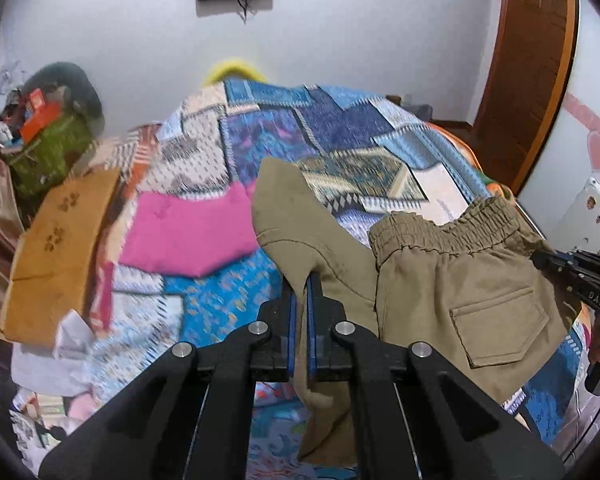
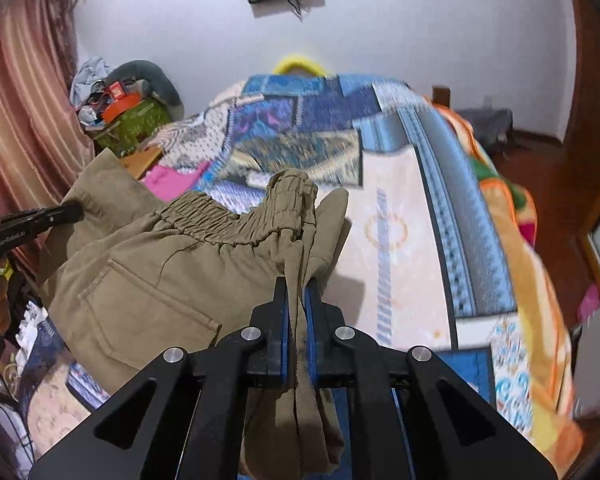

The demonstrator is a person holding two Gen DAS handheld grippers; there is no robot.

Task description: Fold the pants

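Observation:
Khaki pants (image 1: 452, 280) with an elastic waistband and a back pocket hang in the air above the bed, stretched between both grippers. My left gripper (image 1: 300, 280) is shut on one edge of the pants. My right gripper (image 2: 296, 284) is shut on the bunched waistband end of the pants (image 2: 160, 264). The right gripper also shows at the right edge of the left wrist view (image 1: 540, 258), and the left gripper at the left edge of the right wrist view (image 2: 78, 210). The pants' lower part hangs out of sight below both grippers.
A bed with a patchwork blue cover (image 1: 320, 128) lies below. A pink cloth (image 1: 188, 232) and a tan folded cloth (image 1: 56, 256) lie on its left side. A cluttered green box (image 1: 48, 152) stands at the far left. A wooden door (image 1: 528, 72) is on the right.

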